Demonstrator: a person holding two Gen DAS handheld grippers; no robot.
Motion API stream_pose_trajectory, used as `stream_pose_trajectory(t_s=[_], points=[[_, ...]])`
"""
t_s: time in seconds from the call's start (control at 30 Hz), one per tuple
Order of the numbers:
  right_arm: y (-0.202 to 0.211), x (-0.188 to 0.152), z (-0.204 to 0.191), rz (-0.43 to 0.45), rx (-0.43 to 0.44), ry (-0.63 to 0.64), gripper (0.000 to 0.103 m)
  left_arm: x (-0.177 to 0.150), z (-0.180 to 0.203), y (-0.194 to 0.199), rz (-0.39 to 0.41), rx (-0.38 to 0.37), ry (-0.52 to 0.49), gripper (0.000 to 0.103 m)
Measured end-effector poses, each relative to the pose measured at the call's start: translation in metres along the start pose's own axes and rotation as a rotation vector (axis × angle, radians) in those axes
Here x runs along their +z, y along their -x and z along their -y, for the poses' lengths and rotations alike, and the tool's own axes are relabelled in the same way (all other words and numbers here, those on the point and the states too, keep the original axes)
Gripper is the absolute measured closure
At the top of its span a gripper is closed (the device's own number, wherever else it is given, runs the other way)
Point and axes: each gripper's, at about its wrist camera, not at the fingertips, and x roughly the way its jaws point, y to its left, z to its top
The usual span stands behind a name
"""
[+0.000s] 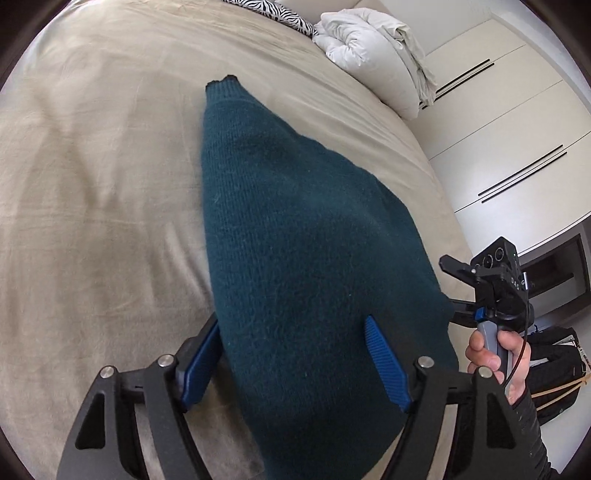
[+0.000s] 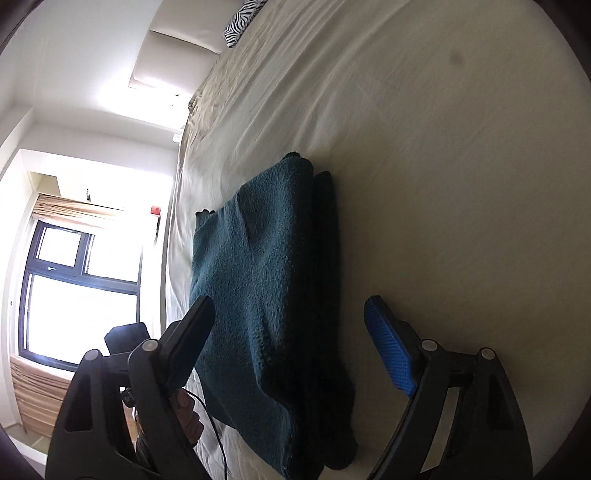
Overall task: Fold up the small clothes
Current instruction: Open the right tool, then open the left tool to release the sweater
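A dark teal knit sweater (image 1: 295,236) lies folded on the beige bed sheet (image 1: 92,184). My left gripper (image 1: 291,365) is open, its blue pads (image 1: 386,363) straddling the sweater's near end, one finger under or beside its left edge. In the right wrist view the folded sweater (image 2: 258,266) shows stacked layers. My right gripper (image 2: 291,332) is open around its near end, one finger on each side. The right gripper (image 1: 480,291) also shows in the left wrist view, held in a hand at the sweater's right edge.
A white folded duvet (image 1: 373,48) and a zebra-print pillow (image 1: 273,11) lie at the bed's head. White wardrobe doors (image 1: 517,129) stand to the right of the bed. A window (image 2: 81,288) is beyond the bed's other side. A dark bag (image 1: 554,369) sits on the floor.
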Motion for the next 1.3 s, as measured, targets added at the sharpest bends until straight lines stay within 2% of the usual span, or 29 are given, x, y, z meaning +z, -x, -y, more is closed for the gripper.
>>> stream_pose_trajectory(t_s=[0.03,0.1,0.17,0.27,0.33,0.43,0.6,0.73,0.87,1.0,1.1,1.17,1.23,1.3], points=[[-0.008,0.001,-0.003,-0.017,-0.004,0.002,0.042,0.003,-0.001,-0.002,0.001,-0.007,0.015,0.031],[-0.026,0.0,-0.012,-0.051,-0.044,0.035,0.052,0.008,-0.006,-0.005,-0.008,-0.026,0.065,0.041],[-0.041,-0.004,-0.018,-0.076,-0.105,0.075,0.065,0.01,-0.008,-0.007,-0.017,-0.035,0.084,0.051],[-0.048,-0.008,-0.023,-0.071,-0.14,0.094,0.075,0.01,-0.004,-0.003,-0.019,-0.02,0.068,0.06],[-0.054,-0.009,-0.035,-0.05,-0.174,0.13,0.078,0.011,0.0,0.004,-0.02,-0.02,0.066,0.064],[-0.05,-0.02,-0.057,-0.021,-0.186,0.167,0.08,0.007,0.006,0.025,-0.017,-0.025,0.059,0.066],[-0.033,-0.057,-0.095,-0.015,-0.111,0.202,0.081,-0.014,0.008,0.087,0.016,-0.046,0.029,0.066],[-0.034,-0.103,-0.129,-0.041,-0.025,0.23,0.081,-0.046,-0.005,0.142,0.037,-0.033,-0.004,0.065],[-0.054,-0.155,-0.155,-0.084,0.01,0.28,0.081,-0.086,-0.028,0.179,0.041,0.005,-0.006,0.065],[-0.092,-0.194,-0.162,-0.135,0.021,0.258,0.081,-0.116,-0.064,0.191,0.041,0.022,0.058,0.065],[-0.119,-0.213,-0.16,-0.155,0.005,0.255,0.08,-0.131,-0.087,0.183,0.029,0.029,0.088,0.063],[-0.134,-0.219,-0.146,-0.177,-0.002,0.209,0.08,-0.14,-0.104,0.173,0.015,0.016,0.127,0.059],[-0.145,-0.22,-0.129,-0.182,-0.001,0.174,0.078,-0.144,-0.11,0.171,0.039,-0.024,0.139,0.057],[-0.148,-0.222,-0.11,-0.19,0.044,0.113,0.074,-0.149,-0.111,0.171,0.049,-0.02,0.129,0.054]])
